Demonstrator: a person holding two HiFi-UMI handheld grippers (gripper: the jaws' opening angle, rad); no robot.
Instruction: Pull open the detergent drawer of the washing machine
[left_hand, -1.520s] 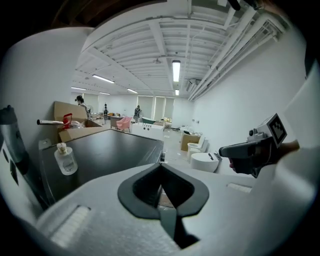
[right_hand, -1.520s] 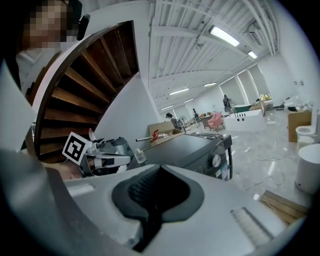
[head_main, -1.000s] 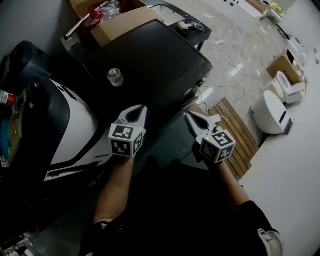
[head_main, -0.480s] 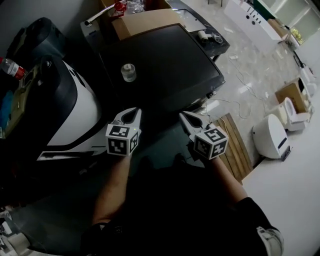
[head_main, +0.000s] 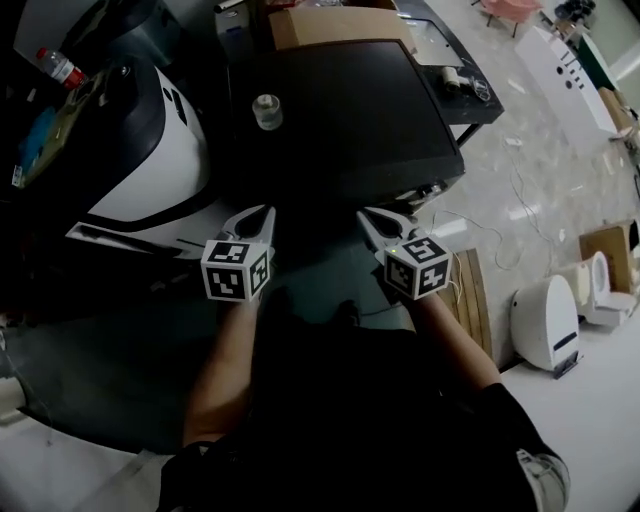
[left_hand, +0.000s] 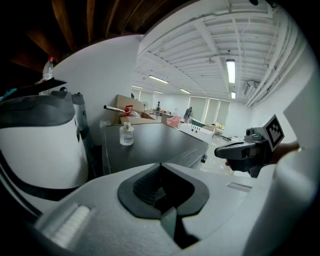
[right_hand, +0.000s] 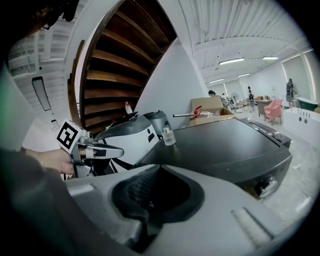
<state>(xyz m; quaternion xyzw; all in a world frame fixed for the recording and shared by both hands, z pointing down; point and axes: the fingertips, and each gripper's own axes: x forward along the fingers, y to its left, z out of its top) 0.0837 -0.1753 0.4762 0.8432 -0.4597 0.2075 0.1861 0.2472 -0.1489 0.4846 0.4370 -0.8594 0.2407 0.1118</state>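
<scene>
Head view, holdings listed by size.

1. Dark, flat-topped washing machine (head_main: 340, 110), straight ahead of the person. It has swung from askew to square-on over the last second, and its near edge now lies just beyond both tools. The detergent drawer cannot be picked out: the front face below that edge is in shadow. The drawer is presumably there and unopened.
2. Rounded white-and-black appliance (head_main: 150, 150), just beside the machine on its left.
3. Slatted wooden platform (head_main: 470, 300) on the floor, to the right.
4. Cardboard box (head_main: 330, 25), behind the machine's far edge.
5. Left claw (head_main: 265, 210): jaws together and empty, pointing at the machine. It has come down and closer in.
6. Right claw (head_main: 362, 214): jaws eased a trace just now but reading as together, nothing between them. It too has been lowered towards the front.
7. Small glass bottle (head_main: 266, 110), upright on the machine's top, far-left part.
8. Knob (head_main: 432, 190) at the front right corner.

Judgement: approach stage only. No contact yet, the pull not begun, and the drawer's handle yet to be found.
</scene>
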